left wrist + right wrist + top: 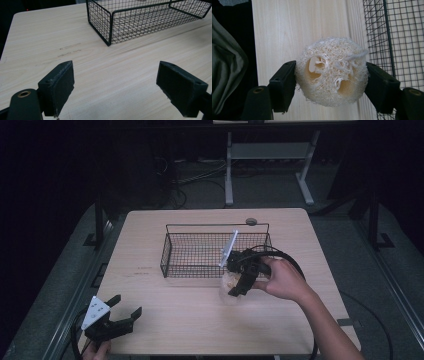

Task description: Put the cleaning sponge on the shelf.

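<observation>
The right claw clenched the loofah; it needed a steady lift over the basket rim. The left claw stood released.

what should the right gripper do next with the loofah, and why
Probably carry it sideways over the wire basket and lower it in. The right gripper has its jaws shut on the loofah just outside the basket's wall, above the table, and the basket looks empty. The left gripper waits open.

Left gripper at the lower left of the high view, jaws spread wide, held low by a hand at the frame's bottom edge, right gripper right of centre, jaws clamped, pointing down, forearm angling in from the lower right
</observation>
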A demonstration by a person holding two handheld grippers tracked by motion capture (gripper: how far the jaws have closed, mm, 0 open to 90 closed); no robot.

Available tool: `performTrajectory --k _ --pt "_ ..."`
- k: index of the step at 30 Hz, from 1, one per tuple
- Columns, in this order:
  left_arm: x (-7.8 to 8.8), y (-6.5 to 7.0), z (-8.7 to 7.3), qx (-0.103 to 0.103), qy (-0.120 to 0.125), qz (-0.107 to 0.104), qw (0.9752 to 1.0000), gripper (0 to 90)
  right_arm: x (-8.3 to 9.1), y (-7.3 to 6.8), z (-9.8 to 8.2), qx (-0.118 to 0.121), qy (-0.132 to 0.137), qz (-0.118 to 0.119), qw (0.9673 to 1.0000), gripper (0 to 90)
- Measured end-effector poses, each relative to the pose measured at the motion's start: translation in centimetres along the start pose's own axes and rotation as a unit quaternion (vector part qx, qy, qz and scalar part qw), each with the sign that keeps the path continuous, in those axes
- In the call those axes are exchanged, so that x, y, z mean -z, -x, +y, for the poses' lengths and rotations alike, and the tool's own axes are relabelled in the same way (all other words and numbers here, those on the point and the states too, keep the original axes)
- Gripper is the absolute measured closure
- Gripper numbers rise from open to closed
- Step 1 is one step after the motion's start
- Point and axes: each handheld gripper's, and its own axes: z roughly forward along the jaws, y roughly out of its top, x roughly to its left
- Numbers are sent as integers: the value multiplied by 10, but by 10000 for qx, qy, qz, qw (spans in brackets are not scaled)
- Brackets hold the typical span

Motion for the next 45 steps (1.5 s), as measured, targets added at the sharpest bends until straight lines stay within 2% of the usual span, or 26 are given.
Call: performTrajectory --k 8,18,23,27,33,45 --pt "1 -1 0 13 2 17 10000 141 10 10 6 -62 85 70 9999 296" --pt "1 -1 0 13 -2 21 10000 140 24 25 19 -142 108 1 9998 296" --pt "2 -2 0 -3 0 26 10000 140 24 32 22 -185 8 8 9998 296" --pt "1 -2 0 0 -9 27 10000 141 28 36 26 -163 104 -10 9998 296" --pt "1 -1 0 9 7 30 10000 141 30 45 33 -158 35 -54 9999 297" --pt "2 -2 0 25 39 39 10000 141 34 70 42 -407 34 -155 9990 297"
